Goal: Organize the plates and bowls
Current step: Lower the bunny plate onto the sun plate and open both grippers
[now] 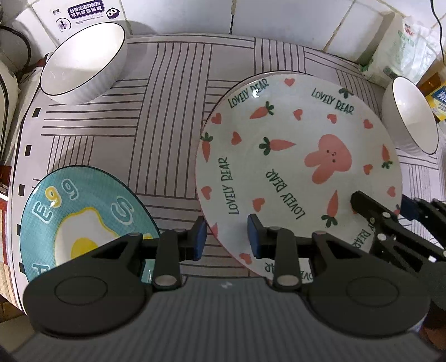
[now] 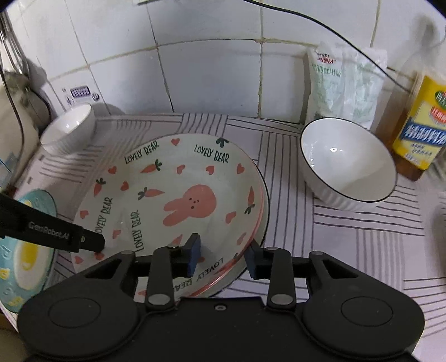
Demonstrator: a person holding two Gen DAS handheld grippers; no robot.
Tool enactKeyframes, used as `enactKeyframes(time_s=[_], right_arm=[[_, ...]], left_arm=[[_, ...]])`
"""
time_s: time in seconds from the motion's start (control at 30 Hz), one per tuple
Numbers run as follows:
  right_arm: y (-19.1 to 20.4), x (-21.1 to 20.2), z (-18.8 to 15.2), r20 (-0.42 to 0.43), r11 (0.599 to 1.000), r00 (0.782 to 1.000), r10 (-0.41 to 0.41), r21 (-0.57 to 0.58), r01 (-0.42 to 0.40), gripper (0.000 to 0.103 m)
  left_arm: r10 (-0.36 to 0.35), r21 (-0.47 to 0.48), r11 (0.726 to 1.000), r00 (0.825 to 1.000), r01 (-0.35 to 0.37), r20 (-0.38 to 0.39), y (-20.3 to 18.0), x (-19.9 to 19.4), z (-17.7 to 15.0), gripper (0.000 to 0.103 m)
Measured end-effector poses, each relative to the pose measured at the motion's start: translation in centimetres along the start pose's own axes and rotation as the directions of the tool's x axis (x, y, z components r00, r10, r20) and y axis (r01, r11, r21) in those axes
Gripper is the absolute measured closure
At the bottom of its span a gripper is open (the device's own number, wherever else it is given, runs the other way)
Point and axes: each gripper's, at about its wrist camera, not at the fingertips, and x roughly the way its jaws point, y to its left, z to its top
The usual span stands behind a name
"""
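Note:
A bunny-and-carrot plate lies on top of a dark-rimmed plate on the striped tablecloth. My left gripper is open and straddles the bunny plate's near-left rim without its pads touching it. My right gripper is open too, with the plate's near-right rim between its pads; it also shows at the right in the left wrist view, right gripper. A teal fried-egg plate lies to the left. One white bowl stands at the far left, another white bowl at the right.
A tiled wall closes the back. A tissue packet and a yellow-labelled bottle stand at the back right, with a black cable above. A white labelled box sits behind the left bowl. The table's edge runs down the left.

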Motion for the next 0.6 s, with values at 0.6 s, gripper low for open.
enactKeyframes(time_s=[0.6], right_arm=[[-1.1,-3.8,-3.9,0.125,0.996,0.99,0.066,0.059,-0.073,0.065]], left_arm=[[0.032,0.009,0.999,0.994,-0.034,0.101,-0.3,-4.7,-3.6,0.075]])
